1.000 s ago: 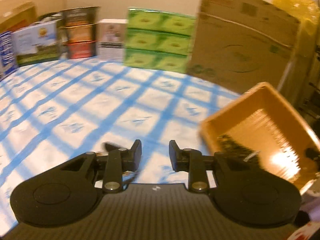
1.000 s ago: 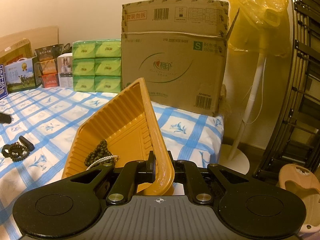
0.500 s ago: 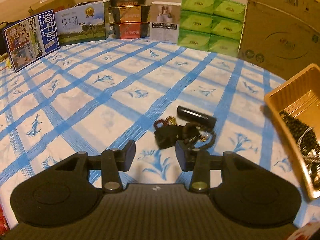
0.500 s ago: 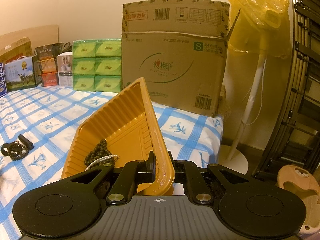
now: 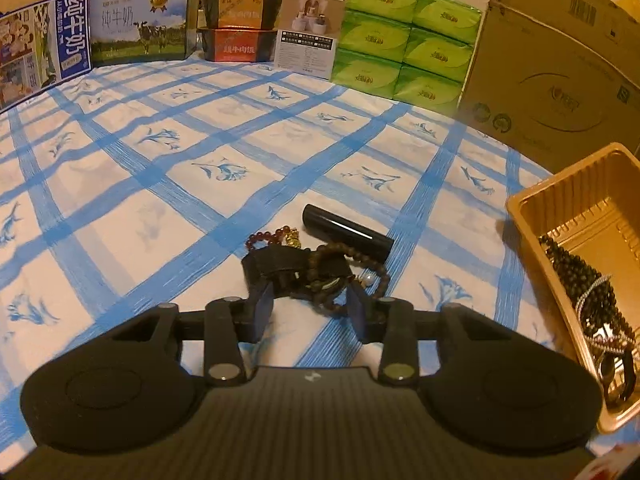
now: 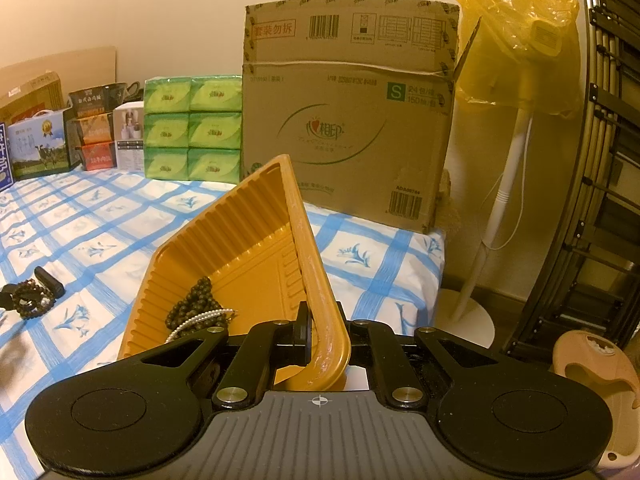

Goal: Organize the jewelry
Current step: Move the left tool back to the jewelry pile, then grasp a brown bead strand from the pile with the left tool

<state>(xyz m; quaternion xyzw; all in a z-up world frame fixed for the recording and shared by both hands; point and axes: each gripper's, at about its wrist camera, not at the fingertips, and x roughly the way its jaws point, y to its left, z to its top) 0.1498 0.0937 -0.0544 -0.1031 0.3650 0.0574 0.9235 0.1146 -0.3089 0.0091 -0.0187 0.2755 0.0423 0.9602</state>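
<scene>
A small pile of jewelry lies on the blue-checked cloth: a dark wooden bead bracelet [image 5: 348, 264], a red bead bracelet [image 5: 266, 237], a black block [image 5: 272, 262] and a black cylinder [image 5: 346, 232]. My left gripper [image 5: 310, 310] points down at the pile. Its jaws are closing with the near edge of the dark bracelet between the fingertips, and the pads do not clearly press on it. My right gripper [image 6: 324, 340] is shut on the rim of the orange tray [image 6: 240, 232], holding it tilted. Dark beads and a pearl strand [image 6: 196, 308] lie in the tray [image 5: 560, 200].
Along the back stand a large cardboard box [image 6: 348, 120], green tissue packs [image 5: 404, 36], stacked bowls [image 5: 240, 12] and milk cartons [image 5: 136, 24]. The bed's edge falls off at right near a fan stand under a yellow bag [image 6: 516, 40]. A slipper [image 6: 592, 364] lies on the floor.
My left gripper swung from beside the tray over to the jewelry pile and sank toward it, so its tips now flank the dark bracelet. The right gripper and tray stayed put.
</scene>
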